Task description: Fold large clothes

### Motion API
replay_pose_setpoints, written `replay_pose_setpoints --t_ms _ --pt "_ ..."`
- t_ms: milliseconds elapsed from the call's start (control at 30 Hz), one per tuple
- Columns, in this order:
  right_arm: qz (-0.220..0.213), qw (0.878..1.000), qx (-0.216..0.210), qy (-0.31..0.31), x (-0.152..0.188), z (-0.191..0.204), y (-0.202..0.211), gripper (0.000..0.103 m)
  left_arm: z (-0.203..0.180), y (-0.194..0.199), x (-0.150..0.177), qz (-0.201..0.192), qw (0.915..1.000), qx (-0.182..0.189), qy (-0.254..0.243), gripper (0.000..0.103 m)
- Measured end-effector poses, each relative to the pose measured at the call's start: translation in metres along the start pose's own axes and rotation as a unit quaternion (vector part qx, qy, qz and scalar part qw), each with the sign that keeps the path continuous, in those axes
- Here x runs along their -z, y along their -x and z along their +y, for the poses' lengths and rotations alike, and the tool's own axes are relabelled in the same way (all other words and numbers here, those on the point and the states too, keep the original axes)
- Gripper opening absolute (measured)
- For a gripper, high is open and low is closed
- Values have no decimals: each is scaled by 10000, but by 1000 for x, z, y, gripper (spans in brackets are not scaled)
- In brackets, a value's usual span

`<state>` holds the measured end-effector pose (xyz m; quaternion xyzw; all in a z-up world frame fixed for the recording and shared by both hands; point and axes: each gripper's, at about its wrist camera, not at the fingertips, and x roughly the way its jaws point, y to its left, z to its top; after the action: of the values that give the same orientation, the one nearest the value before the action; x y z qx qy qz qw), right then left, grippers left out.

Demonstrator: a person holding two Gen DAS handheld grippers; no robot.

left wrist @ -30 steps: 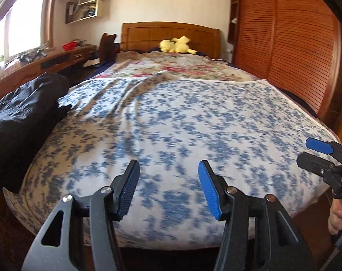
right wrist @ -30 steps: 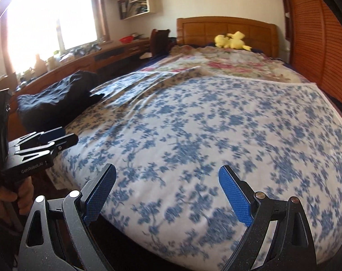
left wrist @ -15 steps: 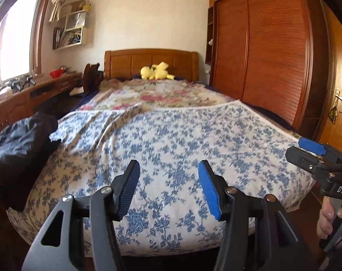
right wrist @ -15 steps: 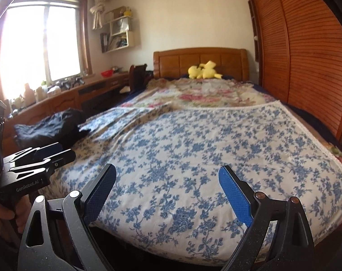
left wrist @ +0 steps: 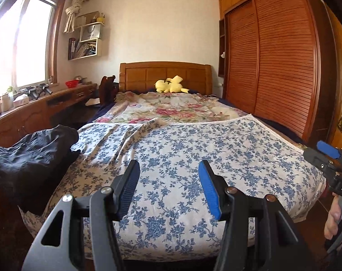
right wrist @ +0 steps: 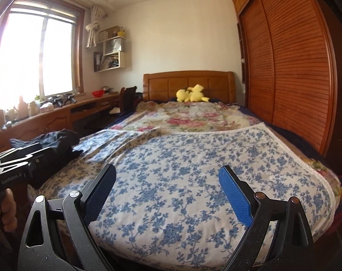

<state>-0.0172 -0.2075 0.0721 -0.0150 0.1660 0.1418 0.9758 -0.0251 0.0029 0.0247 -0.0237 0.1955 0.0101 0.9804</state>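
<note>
Both grippers risen since earlier frames; view now takes in whole room, bed lower in frame. Left side: dark garment [left wrist: 33, 155] heaped at bed's left edge, partly over floral sheet [left wrist: 193, 158]. Sheet spread flat over near half of bed, folded wrinkle at upper left, white trimmed far edge running right. Left gripper [left wrist: 168, 187] held off sheet's near edge, fingers half spread, nothing between. Right gripper [right wrist: 167, 194] likewise, fingers wide, empty. Wardrobe [left wrist: 272, 67] close along right edge.
</note>
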Motion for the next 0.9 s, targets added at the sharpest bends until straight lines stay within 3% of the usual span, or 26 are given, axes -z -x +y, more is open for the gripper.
replay_pose_setpoints --t_ms 100,900 --pt "-4 9997 214 97 3 -3 -3 94 2 -5 4 68 10000 -17 49 53" --pt "99 9998 155 -36 10 -10 -10 94 -5 -12 15 214 9998 -11 48 54"
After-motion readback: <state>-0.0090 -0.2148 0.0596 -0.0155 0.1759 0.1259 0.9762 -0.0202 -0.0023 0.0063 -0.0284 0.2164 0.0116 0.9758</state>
